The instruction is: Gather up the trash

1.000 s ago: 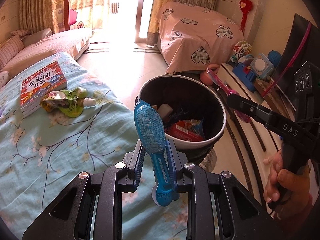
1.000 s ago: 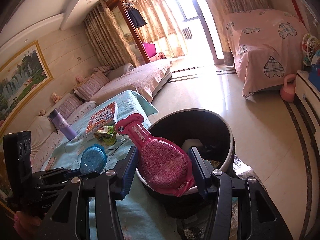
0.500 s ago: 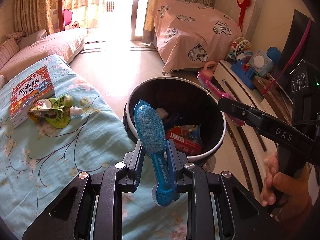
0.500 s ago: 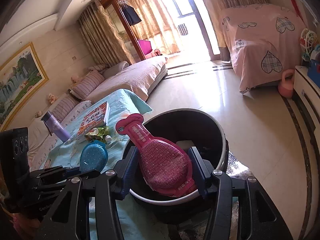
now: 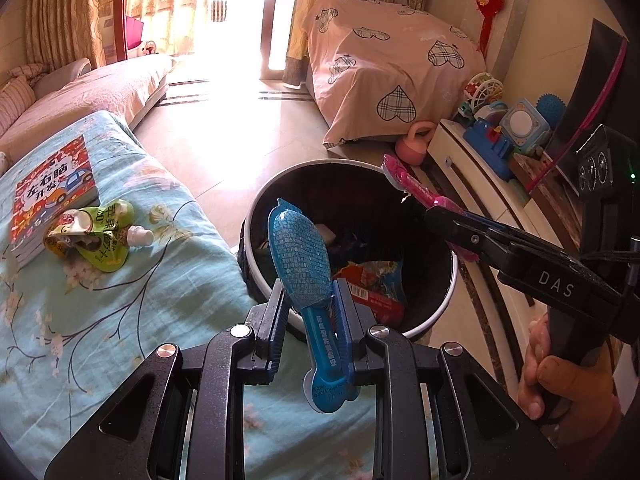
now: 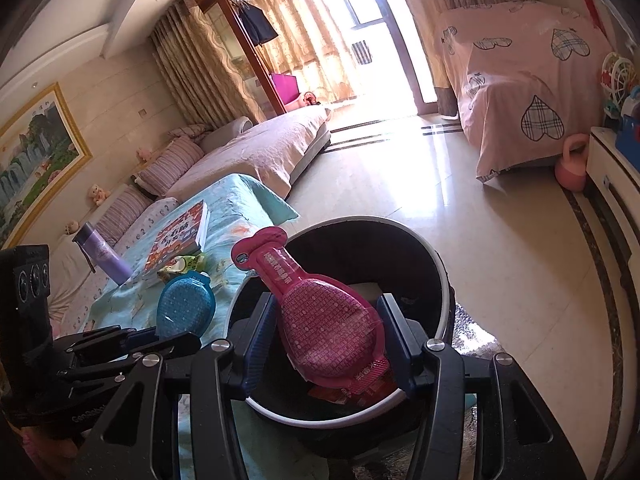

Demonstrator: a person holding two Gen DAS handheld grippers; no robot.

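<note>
Over black bin [image 5: 448, 280], left gripper [image 5: 310, 300] clamps blue pouch [image 5: 298, 256] — right gripper [image 6: 328, 332] clamps pink pouch [image 6: 332, 332]

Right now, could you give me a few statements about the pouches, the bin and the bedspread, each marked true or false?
1. The left claw grips a blue pouch. True.
2. The right claw is empty. False: it is clamped on a pink pouch.
3. The bin is empty. False: wrappers already lie inside, including a red packet.
4. A green pouch lies on the blue bedspread beside a book. True.
5. The pink pouch is held above the bin's opening. True.
6. A purple bottle stands inside the bin. False: it is on the bedspread, beyond the book.
</note>
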